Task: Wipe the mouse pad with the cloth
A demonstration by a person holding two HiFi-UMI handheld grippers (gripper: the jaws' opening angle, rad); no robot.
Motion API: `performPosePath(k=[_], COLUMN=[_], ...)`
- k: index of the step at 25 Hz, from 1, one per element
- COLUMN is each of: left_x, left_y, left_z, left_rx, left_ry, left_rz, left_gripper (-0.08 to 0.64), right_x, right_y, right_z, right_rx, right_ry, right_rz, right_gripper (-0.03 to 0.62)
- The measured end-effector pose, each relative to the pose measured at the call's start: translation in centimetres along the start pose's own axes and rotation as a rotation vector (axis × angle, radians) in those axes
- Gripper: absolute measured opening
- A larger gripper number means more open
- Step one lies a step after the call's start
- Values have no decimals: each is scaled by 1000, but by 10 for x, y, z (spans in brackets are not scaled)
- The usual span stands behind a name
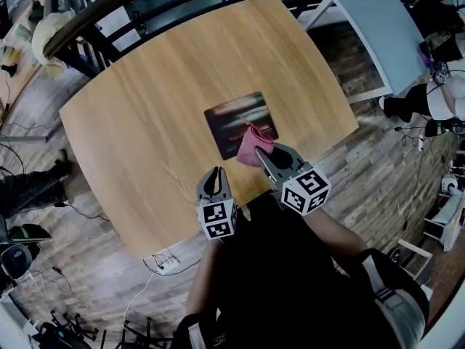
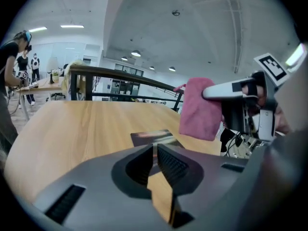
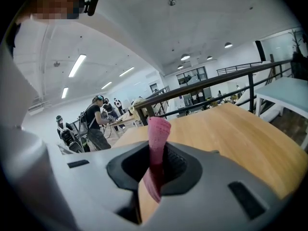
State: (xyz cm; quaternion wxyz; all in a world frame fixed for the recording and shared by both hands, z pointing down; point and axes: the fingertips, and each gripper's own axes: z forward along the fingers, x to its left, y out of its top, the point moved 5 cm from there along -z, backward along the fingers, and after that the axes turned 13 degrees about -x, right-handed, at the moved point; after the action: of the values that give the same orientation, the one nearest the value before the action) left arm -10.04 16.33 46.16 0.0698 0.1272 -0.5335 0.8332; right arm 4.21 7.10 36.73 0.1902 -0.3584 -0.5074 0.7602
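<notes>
A dark mouse pad [image 1: 240, 123] lies near the middle of the wooden table [image 1: 145, 122]; in the left gripper view the mouse pad [image 2: 153, 137] shows just beyond the jaws. My right gripper [image 1: 263, 153] is shut on a pink cloth [image 1: 253, 143] that hangs over the pad's near right corner. The same cloth [image 3: 157, 148] stands pinched between the jaws in the right gripper view, and the cloth [image 2: 199, 109] dangles at the right of the left gripper view. My left gripper [image 1: 213, 179] is shut and empty above the table's near edge, left of the pad.
A railing [image 1: 109, 9] runs along the table's far side. A white table [image 1: 389, 27] stands at the back right. People [image 3: 94, 121] stand at benches in the distance. A power strip [image 1: 166, 262] and cables lie on the floor by the near edge.
</notes>
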Motion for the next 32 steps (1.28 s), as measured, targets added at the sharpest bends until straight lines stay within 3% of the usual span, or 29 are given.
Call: performPosePath(k=[6, 10, 18, 24, 32], left_x=[12, 19, 27, 29, 32], left_y=[-29, -43, -80, -97, -107], left_z=[30, 59, 100, 108, 111], left_rx=[104, 167, 297, 388, 458], left_ry=[-11, 6, 80, 120, 186], left_rz=[-17, -6, -68, -132, -166], left_gripper=[38, 106, 90, 83, 81], right_x=[-2, -12, -29, -24, -33], right_y=[-2, -8, -37, -75, -131], right_z=[48, 85, 145, 185, 239], right_rx=[35, 70, 193, 348, 499], right_ry=[49, 85, 187, 299, 299], right_rz=[3, 3, 27, 90, 127], right_gripper=[61, 61, 61, 61, 61])
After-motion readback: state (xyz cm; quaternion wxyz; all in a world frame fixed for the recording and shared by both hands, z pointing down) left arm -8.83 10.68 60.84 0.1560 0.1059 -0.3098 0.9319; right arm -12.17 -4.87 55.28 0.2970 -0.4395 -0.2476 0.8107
